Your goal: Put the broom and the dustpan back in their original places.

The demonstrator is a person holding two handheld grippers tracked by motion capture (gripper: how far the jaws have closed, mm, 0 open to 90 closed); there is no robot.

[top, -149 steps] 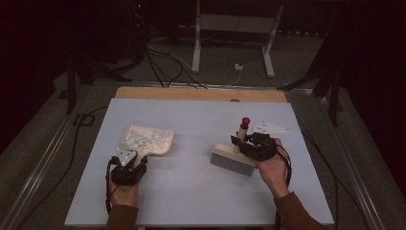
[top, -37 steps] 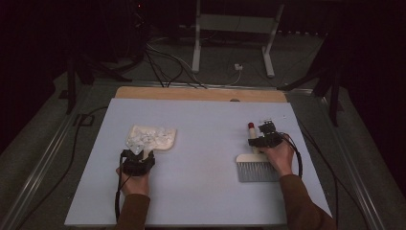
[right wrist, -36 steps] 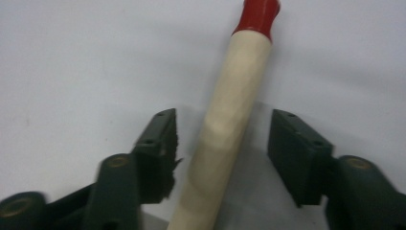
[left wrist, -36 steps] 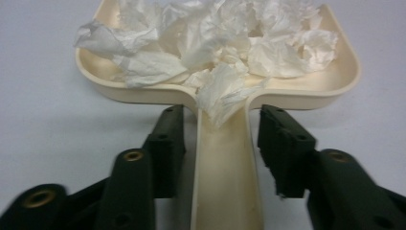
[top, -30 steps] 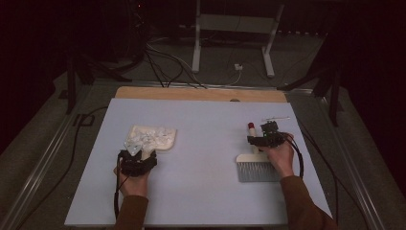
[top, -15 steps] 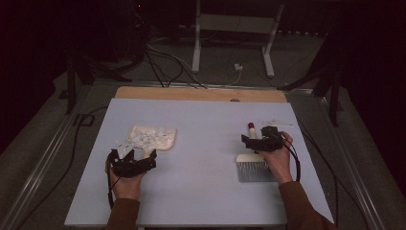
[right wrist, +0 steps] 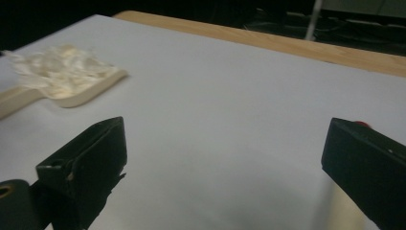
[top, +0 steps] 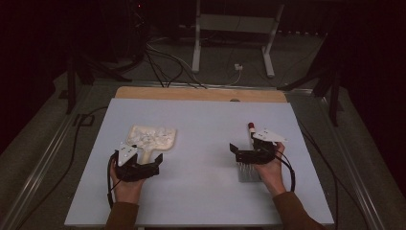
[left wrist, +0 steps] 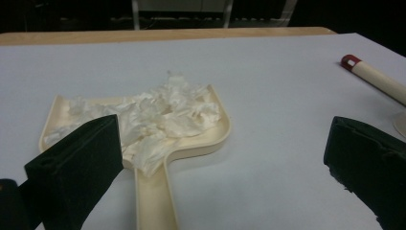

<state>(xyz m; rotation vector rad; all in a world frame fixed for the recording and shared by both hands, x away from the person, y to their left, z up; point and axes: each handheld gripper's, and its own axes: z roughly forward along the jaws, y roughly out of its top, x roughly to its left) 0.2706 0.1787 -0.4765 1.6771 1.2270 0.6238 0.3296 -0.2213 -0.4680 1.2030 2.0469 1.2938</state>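
Both forearms enter from the bottom edge of the high view, sleeves visible at the wrists. The left hand (top: 125,184), at lower left of the frame, grips the left tool (top: 152,165) with its jaws pointing toward the right and upper part of the frame. These jaws have just been opening and stand wide apart with nothing pressed between them. The right hand (top: 269,168), at lower right, carries the right tool (top: 233,149), jaws directed toward the frame's left. Its jaws have likewise just been opening and stand wide, gripping nothing.
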